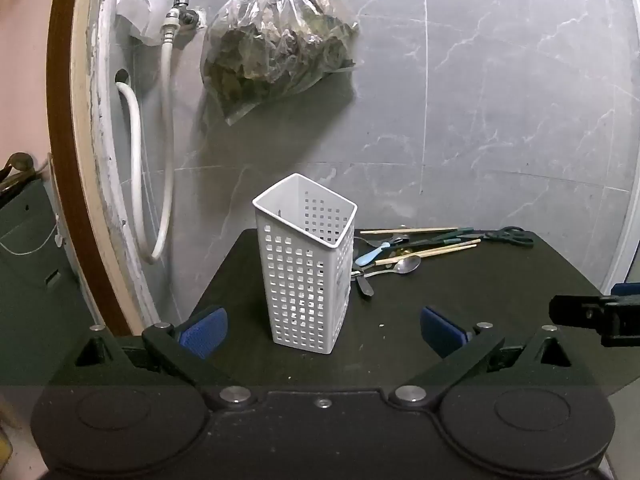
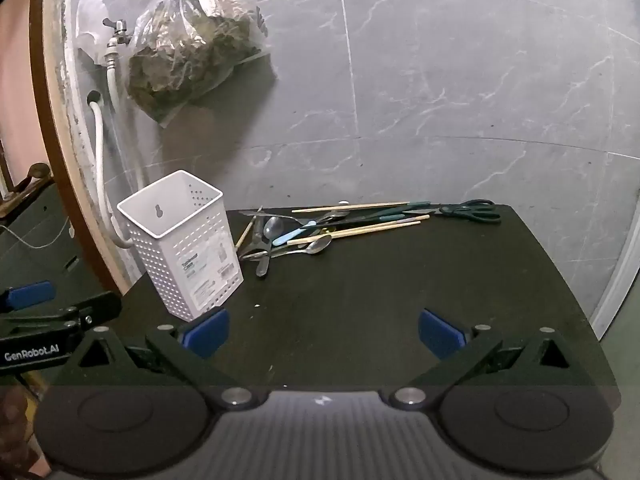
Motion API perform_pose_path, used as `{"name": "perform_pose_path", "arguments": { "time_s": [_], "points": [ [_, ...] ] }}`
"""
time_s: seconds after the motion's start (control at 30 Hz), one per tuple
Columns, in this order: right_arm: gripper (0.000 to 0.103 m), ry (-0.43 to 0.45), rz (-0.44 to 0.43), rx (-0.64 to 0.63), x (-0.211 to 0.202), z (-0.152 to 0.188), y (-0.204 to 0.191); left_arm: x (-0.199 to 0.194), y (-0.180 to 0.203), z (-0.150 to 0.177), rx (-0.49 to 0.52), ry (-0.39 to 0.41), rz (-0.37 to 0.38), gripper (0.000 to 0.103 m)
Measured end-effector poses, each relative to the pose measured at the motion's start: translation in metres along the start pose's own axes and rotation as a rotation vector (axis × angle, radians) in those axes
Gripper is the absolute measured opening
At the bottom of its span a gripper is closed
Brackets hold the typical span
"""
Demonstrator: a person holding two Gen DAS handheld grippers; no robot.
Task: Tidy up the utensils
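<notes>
A white perforated utensil holder (image 1: 306,264) stands upright and empty on the black table (image 1: 460,320); it also shows in the right wrist view (image 2: 186,244). My left gripper (image 1: 322,334) is open, its blue pads either side of the holder's base, a little in front of it. A pile of utensils (image 2: 320,228) lies behind it at the table's back: metal spoons (image 1: 404,266), a light blue spoon (image 2: 294,234), wooden chopsticks (image 2: 356,230) and dark scissors (image 2: 472,211). My right gripper (image 2: 322,334) is open and empty above the table's front.
A grey marble wall stands behind the table. A clear bag of dark greens (image 1: 276,36) hangs on it, beside a tap with white hoses (image 1: 168,128). A brown door frame (image 1: 64,160) runs down the left. The table's right edge drops off near a white frame.
</notes>
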State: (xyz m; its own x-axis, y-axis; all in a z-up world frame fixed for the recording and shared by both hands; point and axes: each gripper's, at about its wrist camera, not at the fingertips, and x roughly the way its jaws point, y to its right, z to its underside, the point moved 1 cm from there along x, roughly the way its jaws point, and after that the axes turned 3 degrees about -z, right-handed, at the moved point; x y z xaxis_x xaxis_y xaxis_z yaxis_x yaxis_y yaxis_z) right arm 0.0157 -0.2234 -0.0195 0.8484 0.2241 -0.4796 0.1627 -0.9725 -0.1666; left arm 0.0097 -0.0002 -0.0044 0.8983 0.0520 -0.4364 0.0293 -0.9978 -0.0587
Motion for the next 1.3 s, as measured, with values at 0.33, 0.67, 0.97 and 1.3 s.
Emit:
{"name": "perform_pose_path", "arguments": {
  "time_s": [0.33, 0.67, 0.97, 1.3],
  "points": [
    [0.103, -0.007, 0.003, 0.003, 0.005, -0.004, 0.001, 0.011, -0.002, 0.0, -0.007, -0.023, 0.006, 0.102],
    [0.103, -0.013, 0.001, 0.003, 0.009, -0.002, -0.003, 0.012, -0.003, 0.004, -0.004, -0.017, 0.008, 0.102],
    [0.103, -0.02, 0.009, 0.007, 0.014, -0.004, -0.002, 0.022, -0.003, 0.006, -0.003, -0.027, 0.015, 0.102],
    [0.103, -0.028, 0.017, 0.008, 0.017, -0.006, -0.002, 0.025, -0.002, 0.005, -0.002, -0.034, 0.017, 0.102]
  ]
}}
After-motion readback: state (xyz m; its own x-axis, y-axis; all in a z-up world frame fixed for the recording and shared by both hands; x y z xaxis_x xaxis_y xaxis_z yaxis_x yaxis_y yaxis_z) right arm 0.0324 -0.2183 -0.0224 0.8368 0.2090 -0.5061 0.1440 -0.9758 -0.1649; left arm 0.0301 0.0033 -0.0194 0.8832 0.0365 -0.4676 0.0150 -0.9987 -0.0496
